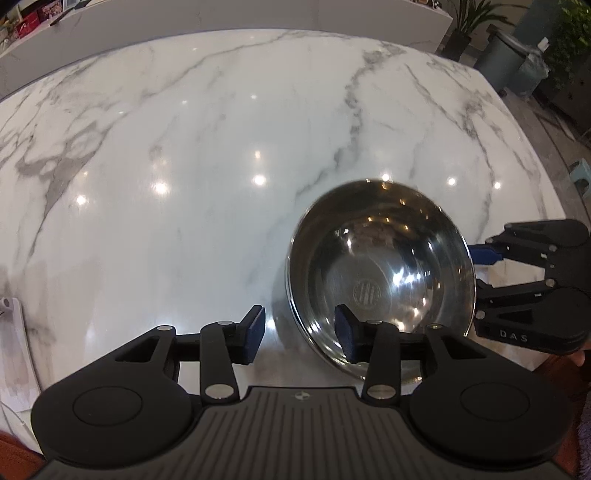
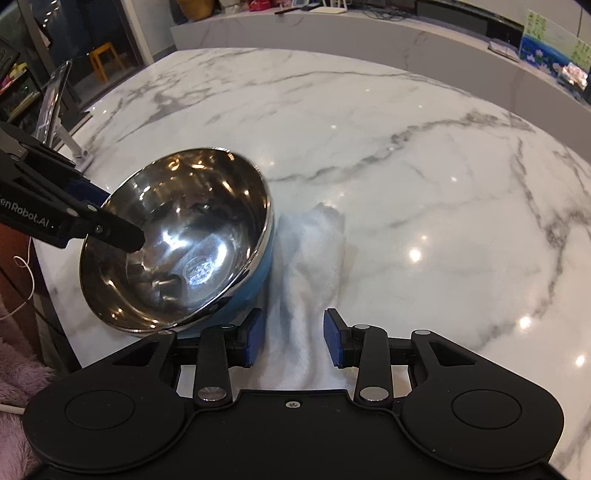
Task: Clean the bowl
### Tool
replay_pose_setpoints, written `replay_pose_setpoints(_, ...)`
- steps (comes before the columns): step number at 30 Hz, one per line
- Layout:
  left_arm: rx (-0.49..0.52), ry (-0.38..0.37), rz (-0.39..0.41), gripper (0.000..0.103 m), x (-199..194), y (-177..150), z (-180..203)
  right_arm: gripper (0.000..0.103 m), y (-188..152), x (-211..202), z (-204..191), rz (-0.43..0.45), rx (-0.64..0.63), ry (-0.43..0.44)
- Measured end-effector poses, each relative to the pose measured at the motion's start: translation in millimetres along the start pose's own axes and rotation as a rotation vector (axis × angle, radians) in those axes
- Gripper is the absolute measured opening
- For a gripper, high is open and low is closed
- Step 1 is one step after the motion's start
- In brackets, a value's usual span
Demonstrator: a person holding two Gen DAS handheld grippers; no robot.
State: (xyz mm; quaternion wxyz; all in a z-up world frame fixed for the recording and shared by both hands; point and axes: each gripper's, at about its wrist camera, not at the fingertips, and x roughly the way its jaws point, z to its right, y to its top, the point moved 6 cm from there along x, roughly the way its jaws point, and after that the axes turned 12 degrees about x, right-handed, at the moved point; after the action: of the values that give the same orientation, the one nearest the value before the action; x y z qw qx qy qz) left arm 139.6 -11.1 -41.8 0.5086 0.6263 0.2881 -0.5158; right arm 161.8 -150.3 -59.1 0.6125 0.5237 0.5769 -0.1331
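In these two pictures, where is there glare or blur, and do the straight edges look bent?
Left wrist view: ceiling lights make bright spots on the marble table, and the steel bowl mirrors them; the table's edge curves from the fisheye lens. Right wrist view: the white cloth beside the bowl looks soft and smeared, the bowl's inside has strong glare, and the far counter bends.
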Motion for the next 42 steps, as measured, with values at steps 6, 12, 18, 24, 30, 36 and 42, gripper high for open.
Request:
replay_pose_setpoints(6,0.045,0.017,0.012,0.013,0.6,2.2,2.7,0.014,0.8,-1.7,5.5,-0.009,0.046,0.022)
replay_pose_setpoints(12,0.078,0.041,0.013,0.008,3.8,10.6,-0.3,0.013,8.6,-28.6,11.3,0.008,0.095,0.105)
replay_pose_setpoints(18,0.111,0.062,0.023,0.008,3.9,18.9,1.5,0.013,26.8,-56.1,15.0,0.035,0.12,0.167)
replay_pose_setpoints(24,0.118,0.064,0.024,0.008,5.6,19.9,1.9,0.013,24.3,-37.9,6.6,-0.005,0.083,0.15)
replay_pose_setpoints(30,0.121,0.062,0.026,0.008,5.8,21.2,1.4,0.013,7.3,-8.8,0.3,-0.068,0.069,0.142)
replay_pose_setpoints(36,0.097,0.045,0.026,0.008,5.4,19.2,-0.7,0.013,-1.5,-2.4,-5.5,-0.079,0.036,0.127)
replay_pose_setpoints(42,0.009,0.038,-0.026,0.03,4.9,8.9,-7.0,0.013,-5.1,-0.9,-3.3,-0.074,0.034,0.131)
